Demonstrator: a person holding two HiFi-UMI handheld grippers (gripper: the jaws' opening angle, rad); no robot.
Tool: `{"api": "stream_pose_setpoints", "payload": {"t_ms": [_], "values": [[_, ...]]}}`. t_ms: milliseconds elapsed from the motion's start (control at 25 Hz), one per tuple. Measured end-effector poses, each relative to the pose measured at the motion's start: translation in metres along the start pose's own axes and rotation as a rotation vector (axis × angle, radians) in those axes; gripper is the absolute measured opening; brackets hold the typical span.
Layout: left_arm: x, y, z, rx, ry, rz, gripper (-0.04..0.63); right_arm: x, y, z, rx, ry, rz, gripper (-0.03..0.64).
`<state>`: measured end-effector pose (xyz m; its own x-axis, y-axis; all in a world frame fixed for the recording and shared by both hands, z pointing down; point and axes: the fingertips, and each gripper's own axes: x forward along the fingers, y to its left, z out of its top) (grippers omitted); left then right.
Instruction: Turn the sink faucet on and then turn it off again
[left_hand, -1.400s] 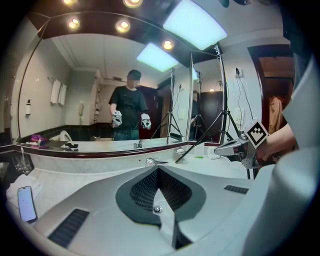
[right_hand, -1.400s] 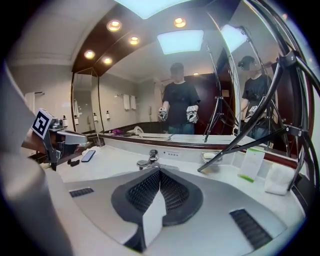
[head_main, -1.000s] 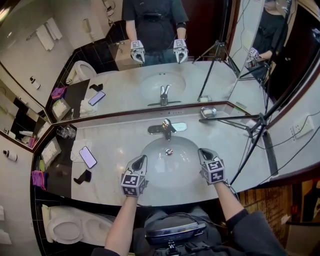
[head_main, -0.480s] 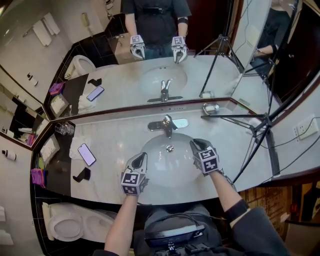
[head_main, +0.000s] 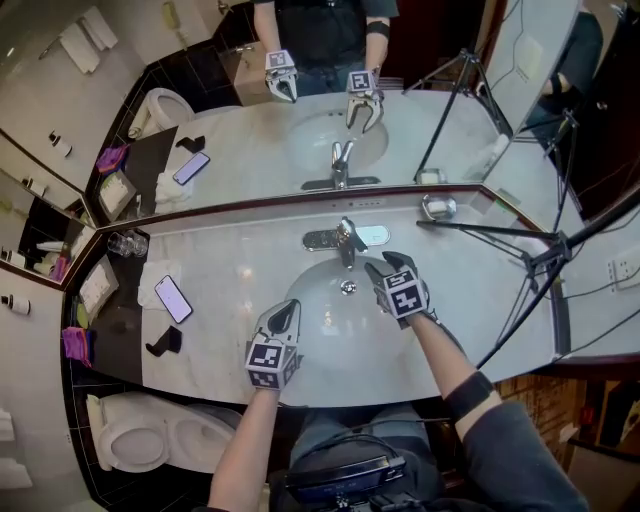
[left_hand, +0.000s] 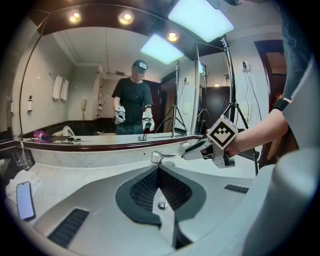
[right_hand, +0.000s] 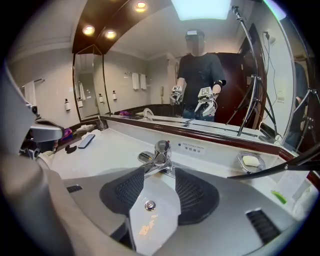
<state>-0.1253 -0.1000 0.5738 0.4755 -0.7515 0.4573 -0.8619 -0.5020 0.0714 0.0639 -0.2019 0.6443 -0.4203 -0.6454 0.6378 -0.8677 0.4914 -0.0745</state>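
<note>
Faucet (head_main: 347, 240) approach: my left claw (head_main: 287, 308), pressed together, hangs at the sink's (head_main: 318, 272) lower-left rim. My right claw (head_main: 384, 264), just spread and empty, is nearer. The faucet stands up-left of it at the bench's (head_main: 230, 270) centre, spout pointing down-frame.

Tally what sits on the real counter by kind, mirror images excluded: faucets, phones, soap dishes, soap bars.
Faucet: 1
Phone: 1
Soap dish: 1
Soap bar: 1
Total: 4
</note>
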Motion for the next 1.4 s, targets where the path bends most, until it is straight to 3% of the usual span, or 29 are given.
{"api": "stream_pose_setpoints", "payload": {"t_ms": [160, 320, 800, 1120, 1400], "values": [[0.003, 0.007, -0.008, -0.002, 0.016, 0.003, -0.013, 0.031, -0.006, -0.011, -0.063, 0.063, -0.048, 0.227], [0.007, 0.01, -0.015, -0.005, 0.027, 0.01, -0.012, 0.054, -0.013, -0.022, -0.296, 0.132, -0.103, 0.227], [0.003, 0.02, -0.037, -0.064, 0.029, 0.039, -0.012, 0.07, -0.006, 0.009, -0.698, 0.14, -0.173, 0.227], [-0.003, 0.027, -0.042, -0.095, 0.013, 0.06, -0.013, 0.074, -0.003, 0.031, -0.869, 0.149, -0.19, 0.225], [-0.008, 0.031, -0.044, -0.109, 0.008, 0.068, -0.012, 0.074, -0.003, 0.035, -0.882, 0.166, -0.201, 0.224]]}}
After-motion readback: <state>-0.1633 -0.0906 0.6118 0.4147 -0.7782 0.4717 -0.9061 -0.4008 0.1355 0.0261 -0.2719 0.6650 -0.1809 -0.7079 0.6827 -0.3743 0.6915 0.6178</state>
